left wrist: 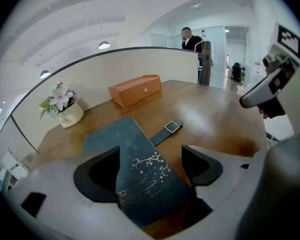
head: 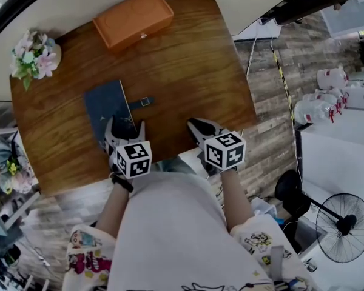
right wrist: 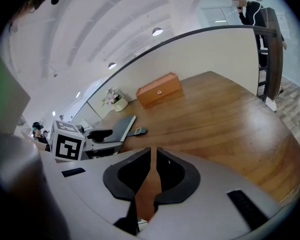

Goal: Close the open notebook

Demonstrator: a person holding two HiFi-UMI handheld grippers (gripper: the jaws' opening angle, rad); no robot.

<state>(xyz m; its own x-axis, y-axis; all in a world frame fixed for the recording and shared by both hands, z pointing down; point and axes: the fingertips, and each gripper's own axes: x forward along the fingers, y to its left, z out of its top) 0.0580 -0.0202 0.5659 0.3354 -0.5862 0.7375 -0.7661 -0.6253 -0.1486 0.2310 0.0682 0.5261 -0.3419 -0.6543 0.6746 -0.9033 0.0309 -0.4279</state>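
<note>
A dark blue notebook (head: pixel 109 105) lies flat on the brown table (head: pixel 188 71) with its cover down and its strap (head: pixel 142 102) sticking out to the right. My left gripper (head: pixel 126 125) hovers over the notebook's near end. In the left gripper view its jaws stand wide open (left wrist: pixel 151 151), one on each side of the cover (left wrist: pixel 135 154), and the pads do not touch it. My right gripper (head: pixel 192 123) is to the right of the notebook, over bare wood. Its jaws (right wrist: pixel 153 151) are shut with nothing between them. The right gripper view shows the notebook (right wrist: pixel 117 128) at the left.
An orange box (head: pixel 133 17) stands at the table's far edge. A flower pot (head: pixel 33 54) sits at the far left corner. To the right, off the table, are white bottles (head: pixel 327 96) and a floor fan (head: pixel 346 226). A person stands far behind the table (left wrist: pixel 190 39).
</note>
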